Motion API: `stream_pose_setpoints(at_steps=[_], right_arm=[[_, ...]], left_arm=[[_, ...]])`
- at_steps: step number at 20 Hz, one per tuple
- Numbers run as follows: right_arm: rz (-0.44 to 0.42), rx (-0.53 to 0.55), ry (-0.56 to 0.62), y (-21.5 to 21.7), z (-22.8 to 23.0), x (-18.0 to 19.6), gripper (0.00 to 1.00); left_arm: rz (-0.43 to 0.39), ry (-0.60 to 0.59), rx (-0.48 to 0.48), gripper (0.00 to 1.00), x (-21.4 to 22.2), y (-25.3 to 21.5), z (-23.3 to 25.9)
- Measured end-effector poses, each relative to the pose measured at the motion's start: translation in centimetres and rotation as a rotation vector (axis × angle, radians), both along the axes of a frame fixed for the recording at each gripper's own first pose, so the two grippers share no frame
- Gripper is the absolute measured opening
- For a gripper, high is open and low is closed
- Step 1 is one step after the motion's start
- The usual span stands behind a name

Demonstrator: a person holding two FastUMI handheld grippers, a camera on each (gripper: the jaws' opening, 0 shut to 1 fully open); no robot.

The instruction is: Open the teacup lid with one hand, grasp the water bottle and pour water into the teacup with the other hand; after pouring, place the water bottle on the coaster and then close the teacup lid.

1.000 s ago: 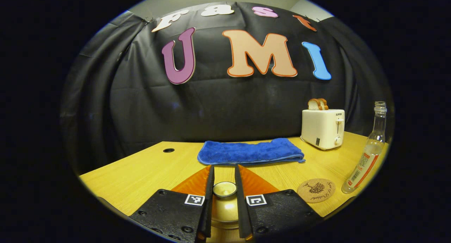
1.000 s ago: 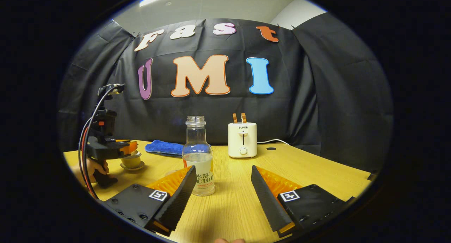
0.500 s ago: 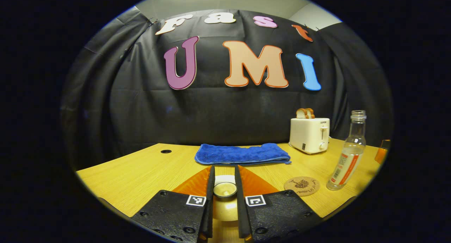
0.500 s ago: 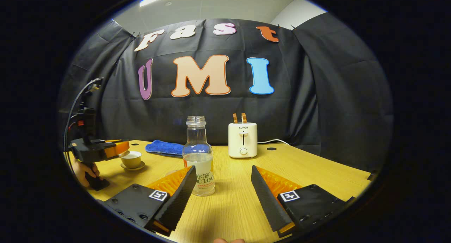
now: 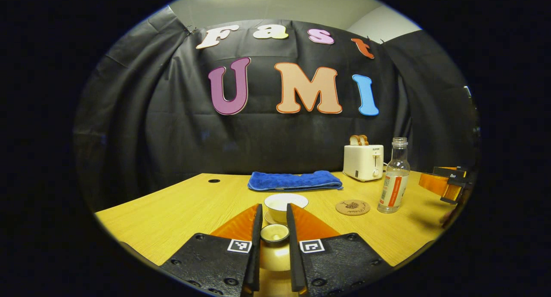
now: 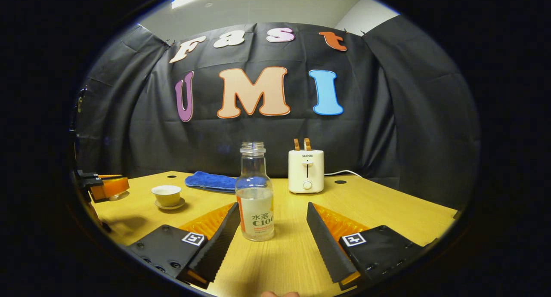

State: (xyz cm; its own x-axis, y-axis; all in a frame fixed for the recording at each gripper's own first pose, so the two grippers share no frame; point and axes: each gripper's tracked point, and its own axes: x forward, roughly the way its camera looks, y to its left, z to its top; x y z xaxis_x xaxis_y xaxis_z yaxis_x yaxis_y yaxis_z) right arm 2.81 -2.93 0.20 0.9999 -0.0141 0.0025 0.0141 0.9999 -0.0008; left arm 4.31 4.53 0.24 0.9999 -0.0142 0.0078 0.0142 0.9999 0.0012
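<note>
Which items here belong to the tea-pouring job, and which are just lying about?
Job items:
- teacup, open
- teacup lid, in the left gripper
- water bottle, between the open right gripper fingers
- coaster

Lying about:
- toaster with bread
- blue towel

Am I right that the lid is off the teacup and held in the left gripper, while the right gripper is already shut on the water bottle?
Not quite: the right gripper is open, its fingers apart with the water bottle standing free just ahead, as the right gripper view shows. The rest holds: the left gripper grips the lid, and the teacup is uncovered.
</note>
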Motion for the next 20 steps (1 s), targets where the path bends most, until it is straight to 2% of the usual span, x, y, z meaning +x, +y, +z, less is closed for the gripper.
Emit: stream_pose_setpoints(at_steps=[6,7,8,9,11,13,15,16,17,18,20], right_arm=[[0.028,0.002,0.002,2.2,-0.3,2.2,0.99],[0.027,0.002,0.004,2.4,-0.3,2.7,0.96],[0.031,0.002,0.005,2.6,-0.4,3.3,0.99],[0.025,0.004,0.007,2.6,-0.5,3.8,0.96],[0.015,0.004,0.004,2.7,-0.4,4.9,0.98],[0.015,0.003,0.006,3.0,-0.5,6.0,0.95],[0.015,0.005,0.007,3.1,-0.6,7.1,1.00],[0.012,0.006,0.005,3.1,-0.5,7.6,0.94],[0.007,0.005,0.002,3.0,-0.4,8.1,0.98],[0.001,0.005,0.002,3.0,-0.4,8.6,0.94],[-0.002,0.005,0.001,3.0,-0.5,9.5,0.94]], left_arm=[[-0.043,0.001,0.000,0.25,0.1,-0.9,-0.2],[-0.052,0.003,0.001,0.26,0.0,-1.0,-0.2],[-0.047,0.004,0.002,0.26,0.0,-0.9,-0.2],[-0.040,0.004,0.000,0.25,0.1,-0.6,-0.2],[-0.042,0.003,0.000,0.25,0.1,-0.8,-0.3],[-0.039,0.002,0.000,0.25,0.0,-0.7,-0.2],[-0.039,0.001,0.000,0.25,0.1,-0.7,-0.2],[-0.039,0.002,-0.001,0.25,0.1,-0.7,-0.1],[-0.039,0.002,-0.001,0.25,0.1,-0.7,-0.2],[-0.034,0.002,-0.001,0.26,0.1,-0.6,-0.2],[-0.025,0.003,-0.002,0.26,0.0,-0.4,-0.2]])
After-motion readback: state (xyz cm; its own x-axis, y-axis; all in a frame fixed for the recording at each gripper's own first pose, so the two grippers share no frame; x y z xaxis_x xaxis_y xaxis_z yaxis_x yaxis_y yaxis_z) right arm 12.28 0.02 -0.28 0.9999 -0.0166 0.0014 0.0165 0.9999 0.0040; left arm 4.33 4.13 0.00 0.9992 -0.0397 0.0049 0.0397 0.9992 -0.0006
